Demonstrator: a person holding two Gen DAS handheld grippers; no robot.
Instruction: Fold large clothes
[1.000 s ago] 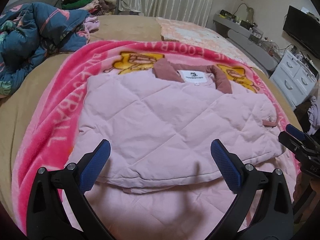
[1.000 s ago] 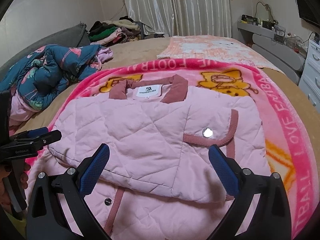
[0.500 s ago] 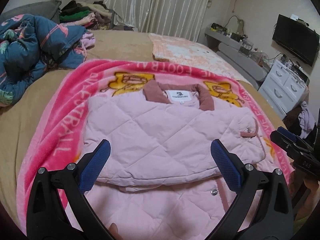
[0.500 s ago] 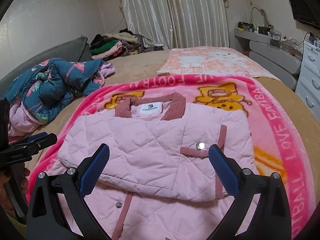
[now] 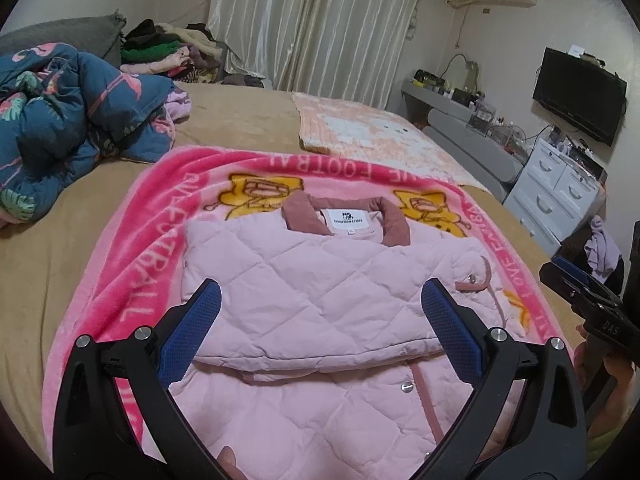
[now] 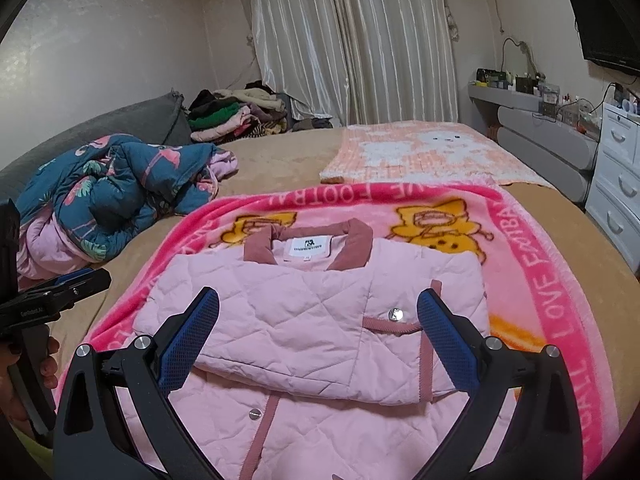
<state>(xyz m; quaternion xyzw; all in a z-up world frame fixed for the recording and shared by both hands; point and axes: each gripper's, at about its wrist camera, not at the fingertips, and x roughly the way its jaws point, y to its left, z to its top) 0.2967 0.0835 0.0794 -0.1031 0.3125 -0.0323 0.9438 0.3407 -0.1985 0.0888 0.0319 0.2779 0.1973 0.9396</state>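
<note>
A pale pink quilted jacket (image 5: 320,292) (image 6: 312,320) with a dusty-rose collar lies flat on a bright pink blanket (image 5: 132,264) (image 6: 560,280) on the bed. Its sides are folded in over the body; the hem end lies nearest me. My left gripper (image 5: 320,316) hovers open above the jacket's lower half, holding nothing. My right gripper (image 6: 316,320) is also open and empty, above the same region. Each gripper shows at the edge of the other's view: the right one (image 5: 576,280) on the right, the left one (image 6: 68,284) on the left, in a hand.
A crumpled blue flowered quilt (image 6: 112,196) lies to the left on the tan bed. A peach blanket (image 6: 420,156) lies beyond. Stacked clothes (image 6: 236,116) sit by the curtains. White drawers (image 5: 560,192) and a grey shelf stand along the right.
Both grippers have drawn back and risen from the jacket, staying open. More of the bed and room shows, and the jacket looks smaller.
</note>
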